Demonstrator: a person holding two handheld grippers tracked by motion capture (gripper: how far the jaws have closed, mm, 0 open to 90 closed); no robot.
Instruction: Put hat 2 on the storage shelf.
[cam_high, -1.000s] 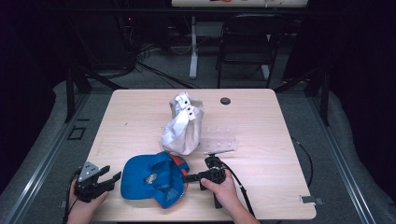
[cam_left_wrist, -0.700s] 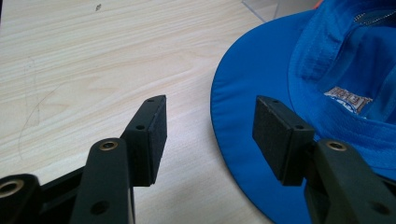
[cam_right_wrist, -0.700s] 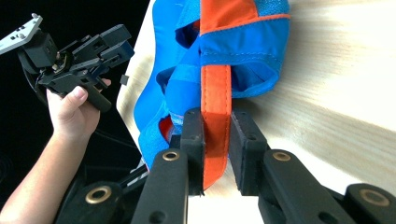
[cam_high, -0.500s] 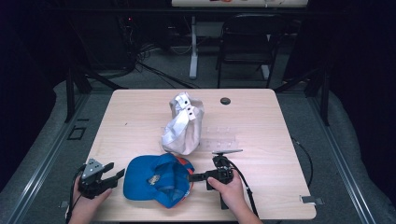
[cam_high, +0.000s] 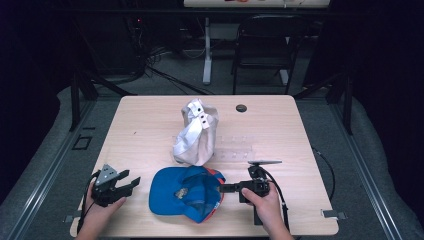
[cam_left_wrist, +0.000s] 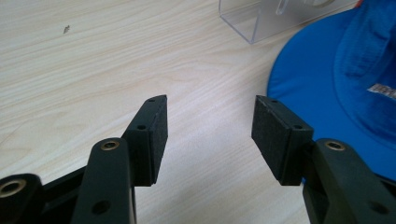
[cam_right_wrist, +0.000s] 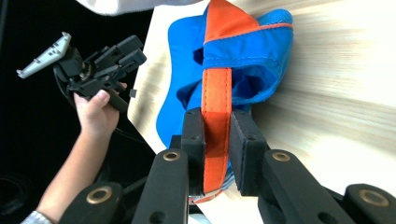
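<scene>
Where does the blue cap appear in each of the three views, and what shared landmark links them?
High view: blue cap lies at the table's near edge, between the two grippers.
Left gripper view: its brim fills the right side, beside the open jaws.
Right gripper view: centre top, its orange strap clamped in the right gripper.
Shared landmark: the light wooden table.

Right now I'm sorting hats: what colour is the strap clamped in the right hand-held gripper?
Orange, clearest in the right gripper view.
</scene>
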